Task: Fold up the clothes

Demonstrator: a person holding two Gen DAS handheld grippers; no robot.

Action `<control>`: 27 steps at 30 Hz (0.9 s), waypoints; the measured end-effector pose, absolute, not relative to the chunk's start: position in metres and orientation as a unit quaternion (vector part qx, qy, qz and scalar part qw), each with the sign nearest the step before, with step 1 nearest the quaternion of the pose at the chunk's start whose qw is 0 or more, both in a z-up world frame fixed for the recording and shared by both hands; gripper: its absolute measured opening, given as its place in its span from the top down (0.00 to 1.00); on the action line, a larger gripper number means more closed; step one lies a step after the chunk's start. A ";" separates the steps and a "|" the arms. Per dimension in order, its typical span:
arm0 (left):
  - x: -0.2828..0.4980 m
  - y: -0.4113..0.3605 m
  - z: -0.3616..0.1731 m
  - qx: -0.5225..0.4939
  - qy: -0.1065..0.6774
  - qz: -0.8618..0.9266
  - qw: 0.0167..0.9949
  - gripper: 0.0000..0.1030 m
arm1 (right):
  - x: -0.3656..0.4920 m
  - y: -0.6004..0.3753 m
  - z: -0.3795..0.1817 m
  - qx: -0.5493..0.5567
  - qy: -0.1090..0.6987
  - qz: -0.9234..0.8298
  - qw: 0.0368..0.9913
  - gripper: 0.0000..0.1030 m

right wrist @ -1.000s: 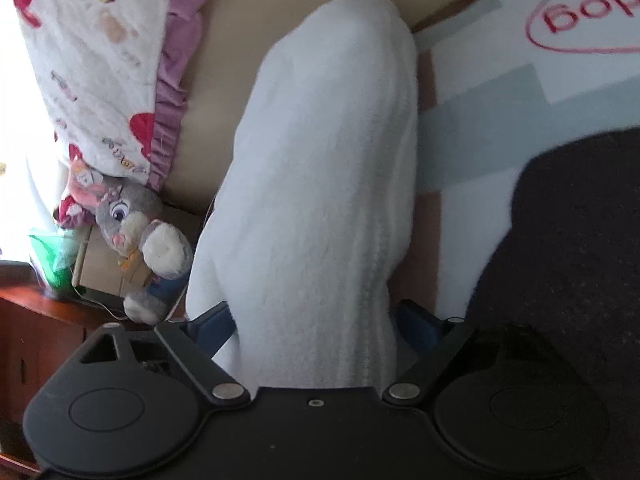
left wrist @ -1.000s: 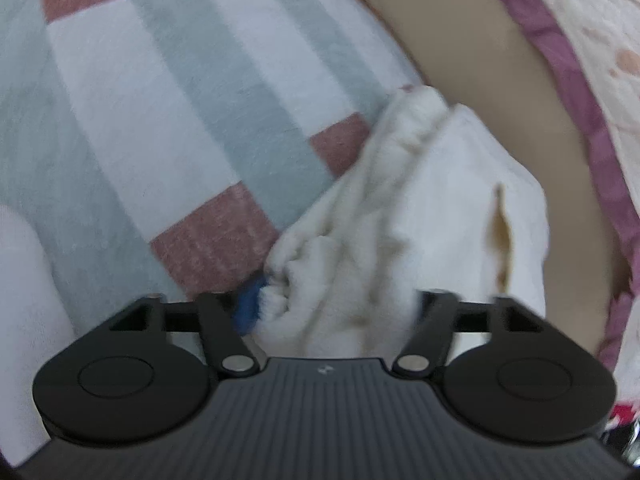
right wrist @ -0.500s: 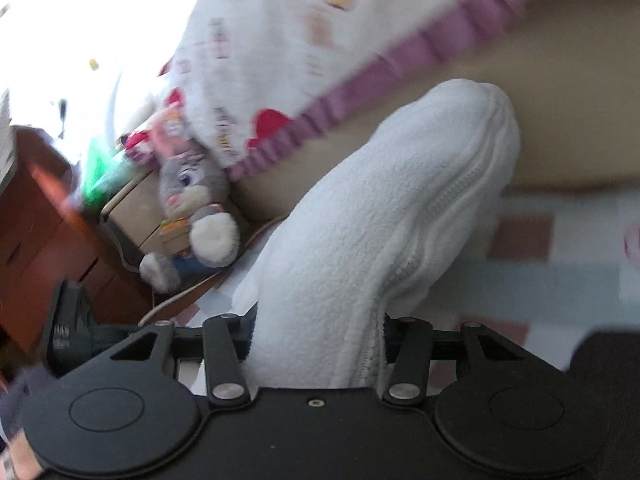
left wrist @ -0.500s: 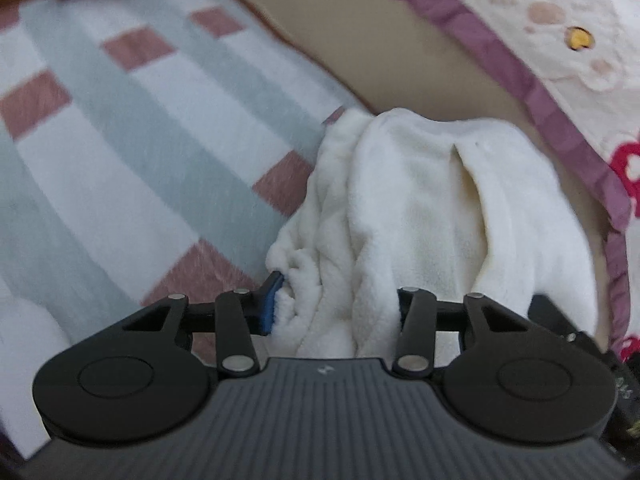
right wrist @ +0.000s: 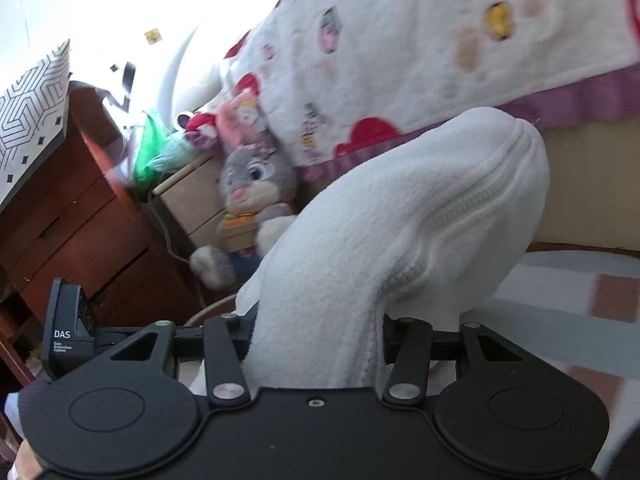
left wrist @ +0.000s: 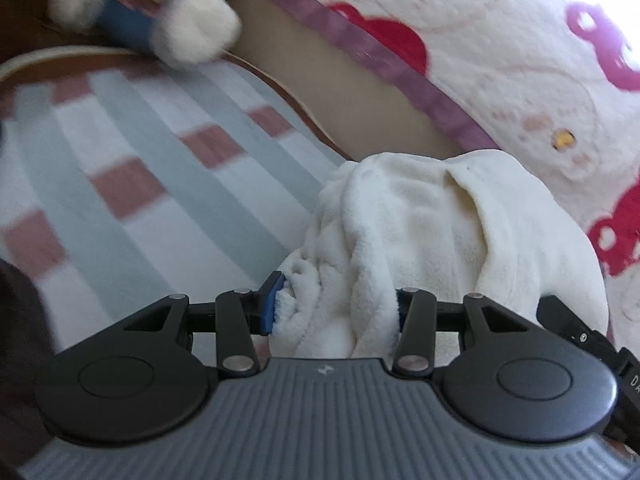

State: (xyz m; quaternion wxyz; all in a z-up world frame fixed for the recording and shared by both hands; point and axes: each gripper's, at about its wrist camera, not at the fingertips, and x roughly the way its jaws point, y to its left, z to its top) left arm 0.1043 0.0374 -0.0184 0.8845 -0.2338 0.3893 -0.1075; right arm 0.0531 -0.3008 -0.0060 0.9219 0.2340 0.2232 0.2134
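A white fleece garment (left wrist: 432,224) hangs bunched between both grippers, lifted above a checked blanket (left wrist: 144,184) of grey, white and dusty-red squares. My left gripper (left wrist: 334,308) is shut on a thick fold of it; one blue pad (left wrist: 270,300) shows at the left, the other is buried in fleece. In the right wrist view the same garment (right wrist: 400,216) arches up and droops forward, its zip seam along the right side. My right gripper (right wrist: 316,336) is shut on that bundle, both pads hidden by the fabric.
A cream quilt (left wrist: 500,40) with red shapes and a purple frill hangs over a tan bed side (left wrist: 344,92). A grey plush rabbit (right wrist: 252,188) sits by a small beige drawer unit (right wrist: 192,200), beside a dark wooden cabinet (right wrist: 68,220). The other gripper's black body (right wrist: 68,332) shows at the left.
Both grippers closed from wide onto the white garment and rose with it off the blanket. Both views tilted up, bringing the quilt, rabbit and cabinet into sight.
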 end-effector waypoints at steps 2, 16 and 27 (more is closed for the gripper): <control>0.115 0.061 -0.004 -0.218 0.384 -0.093 0.893 0.58 | 0.072 -0.282 -0.001 0.235 0.220 0.228 0.919 0.47; 0.225 0.153 -0.041 -0.141 0.370 0.069 0.916 0.45 | 0.231 -0.221 -0.129 0.357 0.334 0.155 0.858 0.24; 0.170 0.207 -0.129 -0.429 0.338 0.064 0.835 0.35 | 0.189 -0.249 -0.157 0.400 0.322 0.238 0.824 0.25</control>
